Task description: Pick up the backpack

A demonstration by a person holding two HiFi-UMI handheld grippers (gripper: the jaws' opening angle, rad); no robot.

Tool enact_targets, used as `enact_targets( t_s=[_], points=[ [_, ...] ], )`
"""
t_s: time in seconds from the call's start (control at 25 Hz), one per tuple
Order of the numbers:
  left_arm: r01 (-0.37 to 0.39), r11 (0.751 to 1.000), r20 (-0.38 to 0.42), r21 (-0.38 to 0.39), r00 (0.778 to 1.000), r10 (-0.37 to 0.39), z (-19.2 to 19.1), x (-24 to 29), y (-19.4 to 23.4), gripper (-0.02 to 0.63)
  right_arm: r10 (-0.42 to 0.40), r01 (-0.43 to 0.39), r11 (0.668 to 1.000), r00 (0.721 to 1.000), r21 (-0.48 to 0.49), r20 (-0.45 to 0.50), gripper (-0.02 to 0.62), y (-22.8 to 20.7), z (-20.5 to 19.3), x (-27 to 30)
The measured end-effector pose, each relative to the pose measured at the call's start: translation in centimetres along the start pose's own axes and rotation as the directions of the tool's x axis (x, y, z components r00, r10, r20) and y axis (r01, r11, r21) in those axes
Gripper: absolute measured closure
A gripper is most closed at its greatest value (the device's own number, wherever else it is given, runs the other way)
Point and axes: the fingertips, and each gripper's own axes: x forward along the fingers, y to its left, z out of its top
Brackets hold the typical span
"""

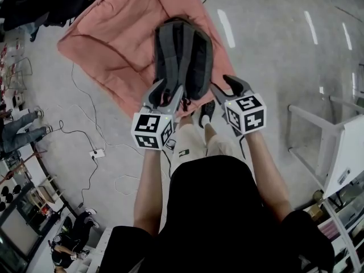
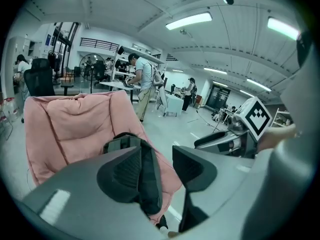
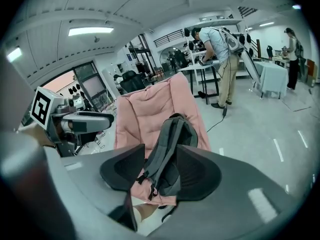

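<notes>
A grey backpack (image 1: 183, 56) lies straps up on a pink quilt (image 1: 114, 38) spread on the floor. Both grippers hover above its near end, apart from it. My left gripper (image 1: 166, 93) is open over the near left corner, and my right gripper (image 1: 228, 89) is open just off the near right edge. In the left gripper view the backpack (image 2: 146, 181) shows past the empty gap of the left gripper (image 2: 156, 169). In the right gripper view the backpack (image 3: 170, 146) and its straps show beyond the right gripper (image 3: 160, 173), nothing touching the pads.
The person's shoes (image 1: 206, 112) stand at the quilt's near edge. A white table frame (image 1: 327, 138) is at the right. Cables and a power strip (image 1: 96, 152) lie on the floor at the left. People stand at a bench (image 3: 220, 49) in the background.
</notes>
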Motion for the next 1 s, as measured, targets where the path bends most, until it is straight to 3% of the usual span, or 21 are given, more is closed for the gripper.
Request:
enact_targets(
  t_s=[0.6,1.0],
  points=[
    [0.036,0.999,-0.124,-0.009,0.992,-0.037,-3.3,5.6,9.3,0.405,-0.099,0.107,0.992,0.989,0.064,-0.106,0.414,-2.8,0.3,7.4],
    [0.098,0.995,-0.225,0.005,0.970,-0.095,-6.3,10.7,14.4,0.397,-0.186,0.210,0.971,0.965,0.118,-0.184,0.414,-5.9,-0.5,11.9]
  ],
)
